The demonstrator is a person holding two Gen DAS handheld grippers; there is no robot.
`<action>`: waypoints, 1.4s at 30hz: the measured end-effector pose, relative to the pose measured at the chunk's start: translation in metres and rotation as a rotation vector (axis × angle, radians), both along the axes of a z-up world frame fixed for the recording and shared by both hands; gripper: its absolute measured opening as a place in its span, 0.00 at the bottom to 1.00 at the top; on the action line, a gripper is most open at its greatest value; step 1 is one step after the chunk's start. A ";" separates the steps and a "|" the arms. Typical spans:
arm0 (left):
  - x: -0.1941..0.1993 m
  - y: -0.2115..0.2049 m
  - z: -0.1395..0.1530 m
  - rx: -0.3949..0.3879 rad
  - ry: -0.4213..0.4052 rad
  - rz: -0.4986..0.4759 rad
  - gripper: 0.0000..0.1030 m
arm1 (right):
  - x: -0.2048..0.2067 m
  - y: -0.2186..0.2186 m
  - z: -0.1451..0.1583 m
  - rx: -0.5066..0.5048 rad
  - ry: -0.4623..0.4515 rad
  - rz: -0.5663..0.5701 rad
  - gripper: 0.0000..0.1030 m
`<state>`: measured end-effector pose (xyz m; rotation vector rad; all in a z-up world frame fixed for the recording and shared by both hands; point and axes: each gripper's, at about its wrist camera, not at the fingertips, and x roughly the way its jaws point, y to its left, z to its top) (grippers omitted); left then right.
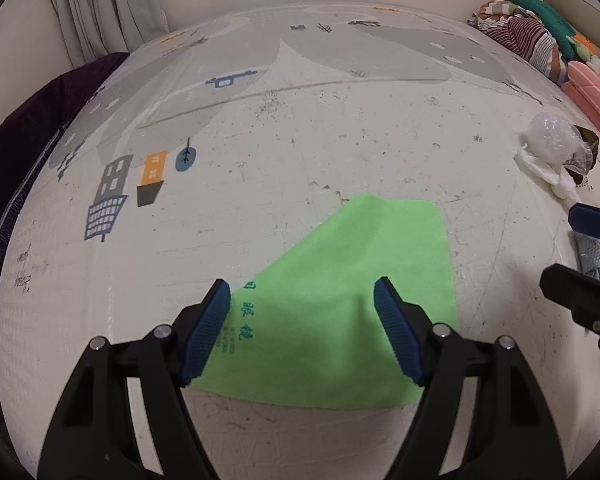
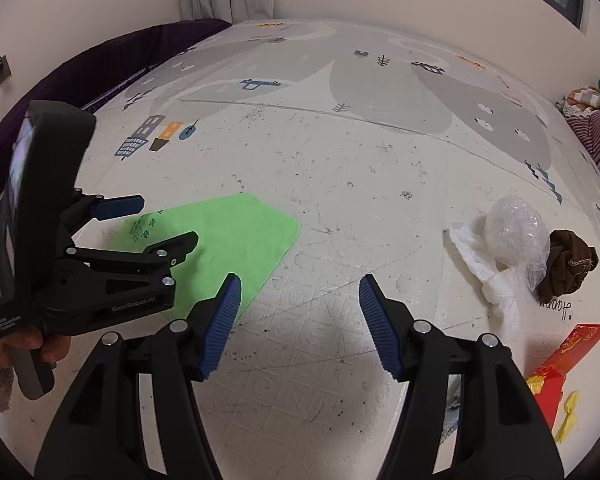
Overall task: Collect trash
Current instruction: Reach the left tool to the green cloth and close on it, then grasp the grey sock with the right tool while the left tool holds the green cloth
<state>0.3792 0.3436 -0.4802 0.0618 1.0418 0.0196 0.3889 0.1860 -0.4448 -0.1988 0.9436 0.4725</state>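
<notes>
Hovering over a printed play mat [image 1: 300, 128], wide and scuffed, dotted with dark crumbs. Lying flat on it, a green cleaning cloth [image 1: 364, 280], the landmark here, printed with small lettering near one edge. Poised directly above the cloth, left gripper [image 1: 302, 330] spread wide, pads either side of the cloth's near half, holding nothing. Parked just right of the cloth over bare mat, right gripper [image 2: 296, 328], likewise spread wide and empty.

Probably a first pick in hand, with the cloth as the likely target. Best done by lowering until one pad touches the fabric, pinching up a fold near the middle rather than scraping at a flat edge, then lifting straight so the cloth hangs clear.

Farther right of the cloth, a loose cluster: crumpled white tissue [image 2: 488, 276], touching a ball of clear plastic wrap [image 2: 516, 236], with a bunched brown fabric [image 2: 568, 266] just beyond. Nearer the lens on that side, a red printed packet [image 2: 560, 364], cut by the frame edge, and a small yellow scrap [image 2: 568, 412], too small to identify. No bin or bag in sight in either view. Partly hidden behind the right gripper's arm, a grey-blue scrap, not identifiable. Far right of the cloth, striped bedding [image 1: 528, 36], cropped by the fisheye rim.
</notes>
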 end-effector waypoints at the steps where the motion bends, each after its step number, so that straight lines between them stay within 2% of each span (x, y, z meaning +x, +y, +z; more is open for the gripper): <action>1: 0.003 -0.001 -0.007 -0.009 0.026 -0.003 0.72 | 0.000 0.000 -0.002 0.002 0.004 0.001 0.58; 3: 0.003 -0.005 -0.018 -0.011 0.059 -0.012 0.72 | 0.000 0.001 -0.005 0.000 0.013 0.005 0.58; 5: -0.003 -0.011 -0.018 0.012 0.039 -0.018 0.69 | -0.002 0.001 -0.008 -0.001 0.019 0.010 0.58; 8: -0.007 -0.018 -0.015 -0.013 0.037 -0.041 0.46 | -0.003 0.001 -0.007 -0.004 0.018 0.014 0.58; 10: -0.013 -0.030 -0.014 0.017 0.035 -0.079 0.20 | -0.002 -0.001 -0.006 -0.002 0.019 0.007 0.58; 12: -0.020 -0.045 -0.014 0.066 0.033 -0.122 0.07 | -0.001 -0.004 -0.004 0.001 0.017 -0.001 0.58; 20: -0.051 -0.081 -0.007 0.050 0.019 -0.229 0.04 | -0.006 -0.027 0.004 -0.007 0.004 -0.040 0.58; 33: -0.070 -0.102 0.018 0.007 -0.017 -0.261 0.04 | -0.030 -0.075 0.012 -0.030 -0.002 -0.141 0.58; 36: -0.077 -0.111 0.025 -0.003 -0.031 -0.280 0.04 | -0.034 -0.089 0.007 -0.055 -0.008 -0.188 0.72; 42: -0.078 -0.125 0.026 -0.031 -0.040 -0.305 0.04 | -0.031 -0.115 -0.019 -0.100 0.029 -0.291 0.73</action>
